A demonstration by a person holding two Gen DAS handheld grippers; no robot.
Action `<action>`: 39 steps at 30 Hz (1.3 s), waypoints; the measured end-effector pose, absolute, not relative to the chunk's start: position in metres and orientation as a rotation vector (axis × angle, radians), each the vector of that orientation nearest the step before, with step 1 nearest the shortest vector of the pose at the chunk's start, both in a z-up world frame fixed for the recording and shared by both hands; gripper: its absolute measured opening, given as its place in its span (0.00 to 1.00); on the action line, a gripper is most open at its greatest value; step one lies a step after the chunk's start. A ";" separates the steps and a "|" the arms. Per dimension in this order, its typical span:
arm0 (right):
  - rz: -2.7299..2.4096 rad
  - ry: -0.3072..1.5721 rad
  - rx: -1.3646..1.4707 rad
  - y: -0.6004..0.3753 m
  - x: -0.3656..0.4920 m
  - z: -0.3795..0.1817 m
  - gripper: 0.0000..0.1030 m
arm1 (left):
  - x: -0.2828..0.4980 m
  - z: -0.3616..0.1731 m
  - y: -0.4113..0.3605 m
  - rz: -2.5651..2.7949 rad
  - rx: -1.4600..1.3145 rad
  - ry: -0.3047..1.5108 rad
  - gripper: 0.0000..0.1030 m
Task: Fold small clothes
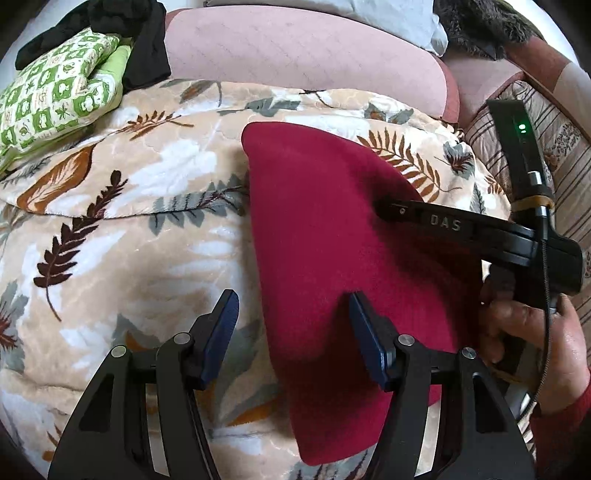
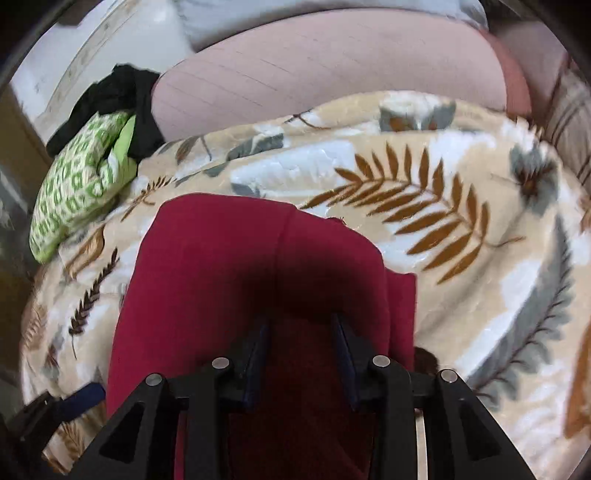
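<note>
Both tongs, left (image 1: 291, 314) and right (image 2: 301, 332), gape empty over red cloth (image 1: 332, 240).

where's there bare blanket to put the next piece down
Bare leaf-print blanket lies left of the red cloth, below the green patterned bundle. A smaller patch shows right of the cloth, toward the striped cushion. It is crowded at the far left corner, where black clothes pile on the bundle, and over the cloth, where the right tool works.
</note>
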State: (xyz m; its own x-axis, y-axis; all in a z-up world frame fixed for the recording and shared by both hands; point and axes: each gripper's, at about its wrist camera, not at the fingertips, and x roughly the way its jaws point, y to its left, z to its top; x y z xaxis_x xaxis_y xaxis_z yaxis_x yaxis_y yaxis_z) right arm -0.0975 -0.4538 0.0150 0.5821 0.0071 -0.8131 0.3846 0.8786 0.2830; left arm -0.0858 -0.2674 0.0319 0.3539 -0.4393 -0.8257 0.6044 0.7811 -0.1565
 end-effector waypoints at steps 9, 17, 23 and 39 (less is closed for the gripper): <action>-0.213 0.906 0.387 -0.435 -0.169 0.062 0.37 | -0.090 0.043 -0.260 -0.666 0.186 0.995 0.60; -0.202 0.943 0.467 -0.437 -0.195 0.012 0.43 | -0.089 0.036 -0.255 -0.727 0.061 1.078 0.63; -0.190 0.831 0.622 -0.467 -0.205 0.033 0.64 | -0.074 0.021 -0.259 -0.795 -0.042 1.161 0.79; -0.011 0.837 0.636 -0.433 -0.186 0.057 0.38 | -0.090 0.048 -0.222 -0.878 -0.129 1.194 0.57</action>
